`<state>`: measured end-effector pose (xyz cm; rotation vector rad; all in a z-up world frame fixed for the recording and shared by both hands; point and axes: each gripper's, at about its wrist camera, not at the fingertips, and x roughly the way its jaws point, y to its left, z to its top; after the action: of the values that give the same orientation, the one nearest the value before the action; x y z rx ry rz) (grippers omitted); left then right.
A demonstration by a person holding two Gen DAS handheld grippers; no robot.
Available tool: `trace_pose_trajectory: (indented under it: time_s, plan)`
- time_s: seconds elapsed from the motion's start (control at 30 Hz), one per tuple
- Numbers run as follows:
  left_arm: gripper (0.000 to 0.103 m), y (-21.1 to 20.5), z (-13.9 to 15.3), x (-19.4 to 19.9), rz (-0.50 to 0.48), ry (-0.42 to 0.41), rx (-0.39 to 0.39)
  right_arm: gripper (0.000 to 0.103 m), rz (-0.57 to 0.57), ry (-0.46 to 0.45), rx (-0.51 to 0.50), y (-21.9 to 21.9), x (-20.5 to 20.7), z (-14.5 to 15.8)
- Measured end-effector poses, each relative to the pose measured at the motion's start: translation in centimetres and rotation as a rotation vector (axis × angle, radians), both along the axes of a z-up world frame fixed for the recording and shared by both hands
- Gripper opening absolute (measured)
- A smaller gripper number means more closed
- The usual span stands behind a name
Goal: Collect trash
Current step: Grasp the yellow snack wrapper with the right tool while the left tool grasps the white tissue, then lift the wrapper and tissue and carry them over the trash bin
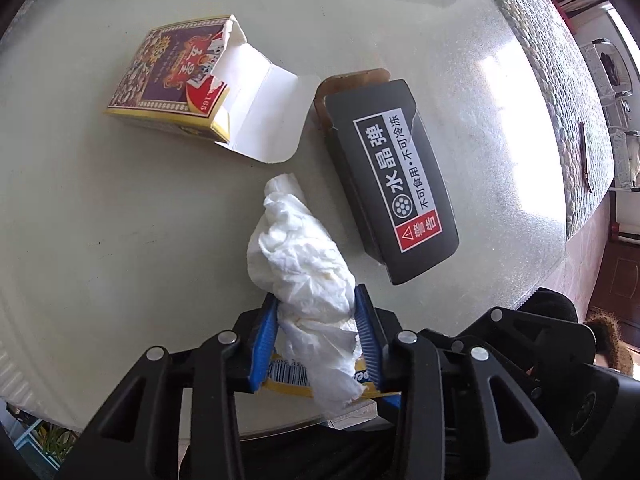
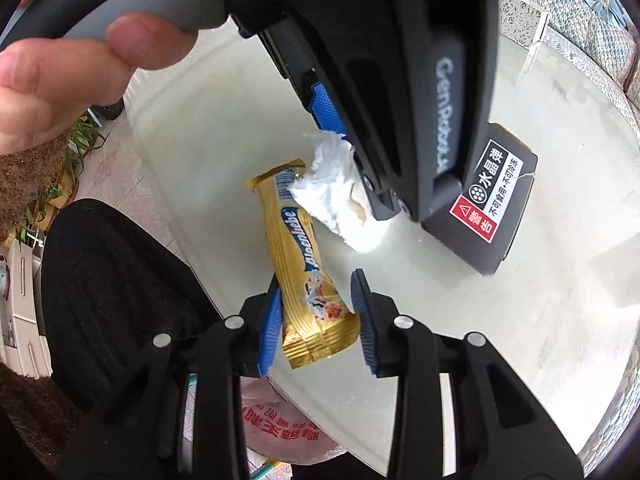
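Here, the pale table (image 1: 120, 240) fills both views. In the left wrist view, a black box (image 1: 392, 184) lies right of centre and an opened patterned carton (image 1: 176, 80) at upper left. Lower centre, the left gripper (image 1: 316, 312) clenches a crumpled white tissue (image 1: 300, 252). In the right wrist view, the right gripper (image 2: 316, 304) at lower centre pinches a gold candy wrapper (image 2: 304, 272).
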<state>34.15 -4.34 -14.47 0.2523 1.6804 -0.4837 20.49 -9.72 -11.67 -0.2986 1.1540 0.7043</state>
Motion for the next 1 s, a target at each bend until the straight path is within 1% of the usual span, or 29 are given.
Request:
trace_pose_trajectory:
  time_s: [0.13, 0.3, 0.43, 0.5, 0.63, 0.8, 0.87, 1.0]
  plan:
    - [0.031, 0.0, 0.8, -0.3, 0.004, -0.022, 0.005, 0.033, -0.012, -0.012, -0.012, -0.7, -0.3, 0.5]
    - [0.03, -0.2, 2.4, -1.0, -0.005, -0.061, 0.003, 0.032, -0.03, -0.015, -0.032, -0.9, -1.1, 0.7]
    - [0.03, -0.2, 3.3, -1.8, -0.01, -0.091, 0.002, 0.032, -0.054, -0.014, -0.062, 1.0, -1.2, 0.3]
    - [0.03, 0.0, 3.9, -1.3, -0.007, -0.097, 0.0, 0.032, -0.064, -0.02, -0.068, 0.7, -1.3, 0.7]
    - [0.03, 0.0, 4.9, -1.7, -0.004, -0.115, -0.001, 0.032, -0.084, -0.032, -0.081, 0.6, -2.0, 1.4]
    - [0.03, 0.4, 6.1, -2.8, -0.009, -0.143, 0.0, 0.032, -0.109, -0.052, -0.115, 0.8, -3.1, 2.0]
    - [0.03, 0.2, 6.5, -3.4, -0.011, -0.151, -0.001, 0.032, -0.123, -0.046, -0.128, 2.0, -3.2, 1.6]
    - [0.03, 0.4, 7.0, -4.5, -0.007, -0.159, 0.0, 0.031, -0.14, -0.056, -0.133, 1.7, -3.7, 2.2]
